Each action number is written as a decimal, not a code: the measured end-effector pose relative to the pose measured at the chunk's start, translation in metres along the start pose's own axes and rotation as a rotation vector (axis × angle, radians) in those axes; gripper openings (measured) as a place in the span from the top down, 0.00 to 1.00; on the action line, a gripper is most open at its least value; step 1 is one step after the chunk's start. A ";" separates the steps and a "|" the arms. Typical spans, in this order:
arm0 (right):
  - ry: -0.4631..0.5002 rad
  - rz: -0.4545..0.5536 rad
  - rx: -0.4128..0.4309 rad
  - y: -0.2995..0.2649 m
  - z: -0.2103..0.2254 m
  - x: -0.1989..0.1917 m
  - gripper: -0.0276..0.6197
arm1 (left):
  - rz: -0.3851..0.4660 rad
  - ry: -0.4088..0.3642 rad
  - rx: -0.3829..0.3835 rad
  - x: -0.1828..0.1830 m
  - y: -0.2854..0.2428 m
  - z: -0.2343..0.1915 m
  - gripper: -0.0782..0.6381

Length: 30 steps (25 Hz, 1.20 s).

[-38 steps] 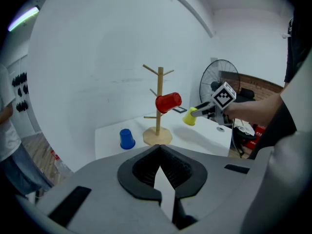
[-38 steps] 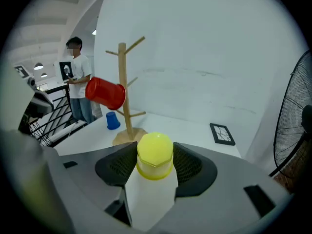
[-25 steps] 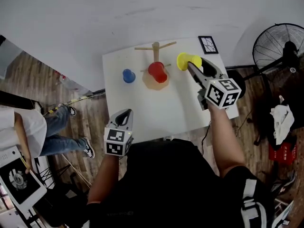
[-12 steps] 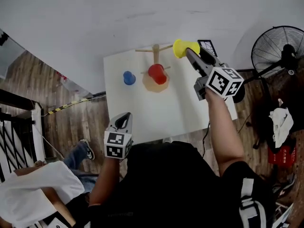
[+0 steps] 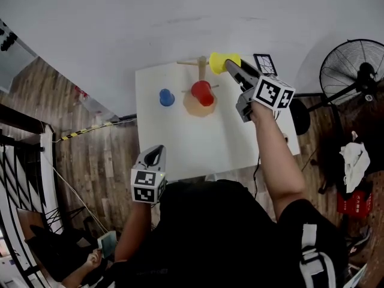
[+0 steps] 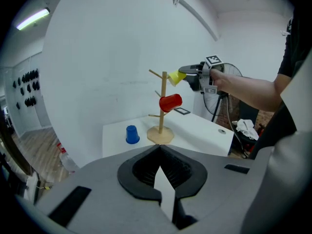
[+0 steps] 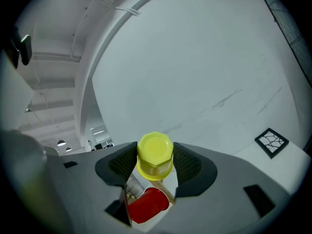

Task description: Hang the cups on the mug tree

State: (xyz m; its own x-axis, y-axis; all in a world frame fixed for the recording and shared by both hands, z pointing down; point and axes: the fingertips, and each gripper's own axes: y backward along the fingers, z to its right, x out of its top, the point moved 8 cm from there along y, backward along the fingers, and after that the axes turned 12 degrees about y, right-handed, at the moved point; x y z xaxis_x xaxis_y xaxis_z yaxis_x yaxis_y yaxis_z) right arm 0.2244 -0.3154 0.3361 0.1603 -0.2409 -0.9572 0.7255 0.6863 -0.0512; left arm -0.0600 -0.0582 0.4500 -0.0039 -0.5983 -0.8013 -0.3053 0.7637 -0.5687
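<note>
Your right gripper (image 5: 233, 69) pinches the yellow cup (image 7: 155, 156) near its base; it seems light, stiff and slick. Your left gripper (image 6: 160, 149) sits pressed together.

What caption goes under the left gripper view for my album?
Right gripper holds a yellow cup at the mug tree; red cup hangs, blue cup sits nearby.

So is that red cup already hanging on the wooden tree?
Hung. The red cup sits tipped sideways on a peg of the mug tree, well clear of the table.
</note>
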 end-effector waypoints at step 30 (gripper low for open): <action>0.089 -0.072 -0.076 0.035 -0.038 -0.037 0.60 | -0.020 -0.094 -0.082 0.018 0.001 -0.021 0.87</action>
State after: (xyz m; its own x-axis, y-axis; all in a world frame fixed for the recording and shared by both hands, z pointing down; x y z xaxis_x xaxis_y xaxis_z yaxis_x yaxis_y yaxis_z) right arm 0.2188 -0.2563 0.3593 0.0471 -0.2324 -0.9715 0.6797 0.7202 -0.1393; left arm -0.0806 -0.0735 0.4391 0.0909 -0.5846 -0.8062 -0.3811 0.7275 -0.5705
